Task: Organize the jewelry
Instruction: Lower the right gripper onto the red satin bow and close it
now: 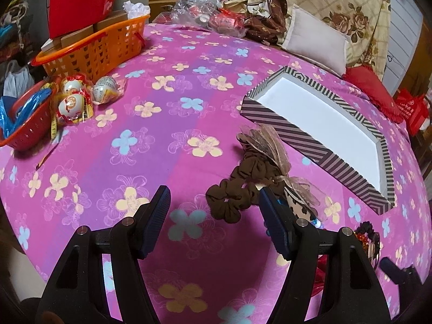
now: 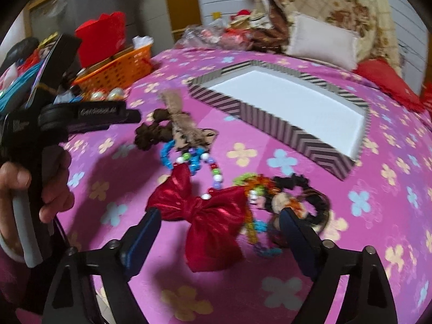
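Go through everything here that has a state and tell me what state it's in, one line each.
Left gripper: jaws open, holding nothing.
Right gripper: jaws open either side of the red bow.
Striped box: open, nothing visible inside.
Red bow: flat on the bedspread, ungripped.
Brown scrunchie: lying loose outside the box.
Orange basket: upright, holding boxes.

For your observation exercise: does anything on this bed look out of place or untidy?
Yes. The hair accessories lie in a tangled heap on the bedspread: brown scrunchie, red bow and bead string overlap, while the striped box beside them holds nothing.
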### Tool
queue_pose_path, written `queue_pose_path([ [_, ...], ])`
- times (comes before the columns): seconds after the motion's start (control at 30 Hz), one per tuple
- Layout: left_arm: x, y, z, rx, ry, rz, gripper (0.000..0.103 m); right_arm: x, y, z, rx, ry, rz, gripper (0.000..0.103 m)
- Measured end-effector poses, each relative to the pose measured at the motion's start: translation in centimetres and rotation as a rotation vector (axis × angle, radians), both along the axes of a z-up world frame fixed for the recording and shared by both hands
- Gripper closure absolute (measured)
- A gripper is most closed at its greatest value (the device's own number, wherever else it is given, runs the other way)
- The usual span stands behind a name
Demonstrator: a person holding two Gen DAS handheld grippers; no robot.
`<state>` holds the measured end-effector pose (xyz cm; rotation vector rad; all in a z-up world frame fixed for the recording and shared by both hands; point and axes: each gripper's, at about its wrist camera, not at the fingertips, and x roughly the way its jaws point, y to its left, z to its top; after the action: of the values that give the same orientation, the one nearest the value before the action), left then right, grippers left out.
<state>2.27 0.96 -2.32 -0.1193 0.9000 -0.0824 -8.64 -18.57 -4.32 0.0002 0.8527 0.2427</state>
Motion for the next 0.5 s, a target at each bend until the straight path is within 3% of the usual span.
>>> queue_pose_path([
  [0.1,0.3,0.4,0.0,-0.001,0.001,0.007,0.035,0.9,1.1,0.0,-0.042,0.013,0.136,0.017],
  [0.33,1.1,1.5,-0.2,-0.022,0.021,0.037,0.035,2.8,2.0,0.0,-0.147,0.032,0.312,0.018],
  [0.4,1.2,1.6,-0.4,-0.020,0.024,0.040,0.035,3.4,2.0,-0.5,-0.148,0.065,0.339,0.027],
  [0.47,1.5,1.5,-0.5,-0.012,0.029,0.040,0.035,3.9,2.0,-1.1,-0.152,0.095,0.353,0.046],
  [0.5,1.7,1.6,-0.6,-0.012,0.031,0.040,0.035,4.0,1.9,-1.3,-0.140,0.100,0.359,0.047],
])
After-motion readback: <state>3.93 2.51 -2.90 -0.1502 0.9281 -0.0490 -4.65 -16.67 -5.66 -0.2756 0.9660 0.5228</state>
